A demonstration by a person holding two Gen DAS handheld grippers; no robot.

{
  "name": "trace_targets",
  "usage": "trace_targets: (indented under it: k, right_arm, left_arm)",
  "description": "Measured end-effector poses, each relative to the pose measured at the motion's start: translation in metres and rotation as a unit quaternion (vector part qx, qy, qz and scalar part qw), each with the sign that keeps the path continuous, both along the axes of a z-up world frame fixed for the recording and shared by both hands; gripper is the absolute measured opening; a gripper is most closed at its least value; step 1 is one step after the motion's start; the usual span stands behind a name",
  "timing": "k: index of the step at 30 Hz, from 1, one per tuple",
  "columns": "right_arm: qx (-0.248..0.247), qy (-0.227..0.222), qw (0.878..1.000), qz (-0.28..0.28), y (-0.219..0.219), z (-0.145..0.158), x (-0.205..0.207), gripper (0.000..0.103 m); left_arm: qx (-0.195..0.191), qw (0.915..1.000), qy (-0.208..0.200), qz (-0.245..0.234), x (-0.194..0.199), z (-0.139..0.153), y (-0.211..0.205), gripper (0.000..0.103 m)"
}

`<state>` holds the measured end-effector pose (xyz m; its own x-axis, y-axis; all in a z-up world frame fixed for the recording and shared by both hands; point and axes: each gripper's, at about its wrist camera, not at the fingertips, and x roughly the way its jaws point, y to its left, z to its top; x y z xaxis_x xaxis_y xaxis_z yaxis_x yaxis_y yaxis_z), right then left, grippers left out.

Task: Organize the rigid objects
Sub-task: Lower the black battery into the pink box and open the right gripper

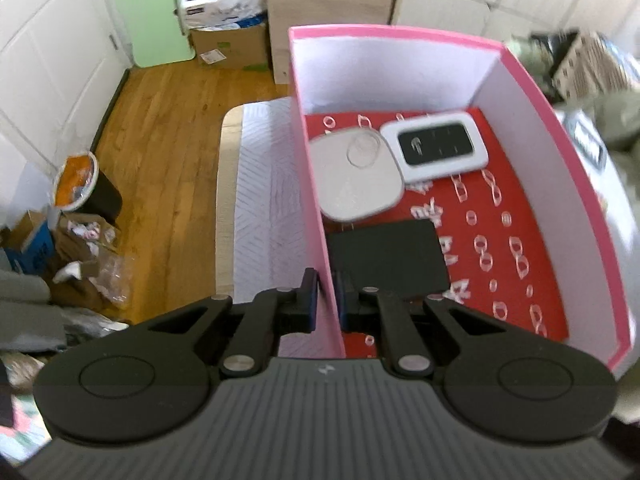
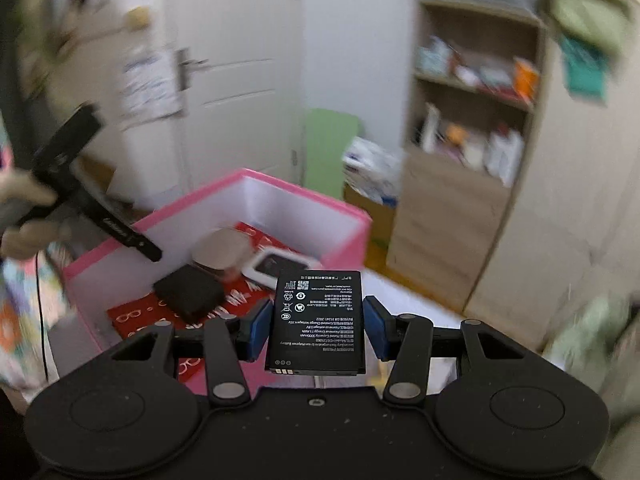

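left wrist: left gripper [image 1: 327, 298] pinches box wall [image 1: 316, 216].

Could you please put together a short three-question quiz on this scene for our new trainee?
1. True or false: the left hand-held gripper is clamped on the wall of the pink box.
2. What does the right hand-held gripper hold? A) battery B) white device C) grey lid
3. Fill in: the floor of the box is ___.

Key:
1. True.
2. A, the black battery; the white device lies in the box.
3. Red.
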<state>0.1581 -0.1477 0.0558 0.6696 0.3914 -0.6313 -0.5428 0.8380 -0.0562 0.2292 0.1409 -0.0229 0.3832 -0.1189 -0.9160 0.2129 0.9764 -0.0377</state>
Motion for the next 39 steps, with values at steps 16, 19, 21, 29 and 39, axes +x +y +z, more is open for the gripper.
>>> trace_targets:
  k: [16,19,21,29,39]
  right_arm:
    - [-0.181,0.103,0.954,0.218,0.121,-0.054,0.066,0.054]
    - [-0.208,0.124,0.944,0.226,0.131,-0.074,0.076,0.054]
    - [-0.215,0.135,0.94,0.227,0.134,-0.083,0.08,0.055]
    - [-0.147,0.108,0.97,0.16,0.103,-0.059,0.078,0.058]
    - [0.003,0.061,0.998,0.015,0.01,-0.019,0.052,0.063]
  left_arm:
    - [0.006,0.9999,0.009,-0.014,-0.004,0.013,0.001,0.008]
    - [0.005,0.9999,0.005,-0.013,-0.006,0.013,0.0,0.008]
    - [0.011,0.9998,0.004,-0.019,-0.006,0.014,-0.001,0.008]
    - [0.014,0.9994,0.009,-0.029,-0.003,0.015,-0.004,0.008]
    - [0.013,0.9994,0.011,-0.029,-0.002,0.015,-0.003,0.009]
